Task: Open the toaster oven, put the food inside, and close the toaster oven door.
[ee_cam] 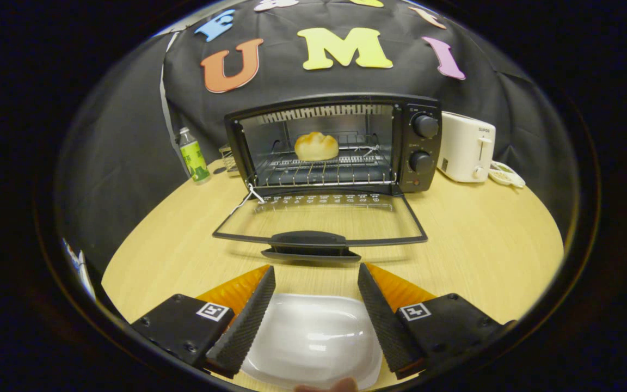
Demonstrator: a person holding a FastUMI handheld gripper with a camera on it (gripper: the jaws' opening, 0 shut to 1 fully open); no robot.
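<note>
White plate [313, 340] between spread hand-held gripper [316, 280] fingers, oven door [319, 220] down

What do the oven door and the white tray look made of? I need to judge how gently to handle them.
The oven door looks like clear glass in a dark frame, since the table's wood shows through it. The white tray between the open fingers looks like glossy plastic or glazed ceramic; its soft highlights leave that open.

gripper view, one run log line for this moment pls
oven door: open flat | bun: on rack inside | gripper: open, over white plate | left: close door
</note>
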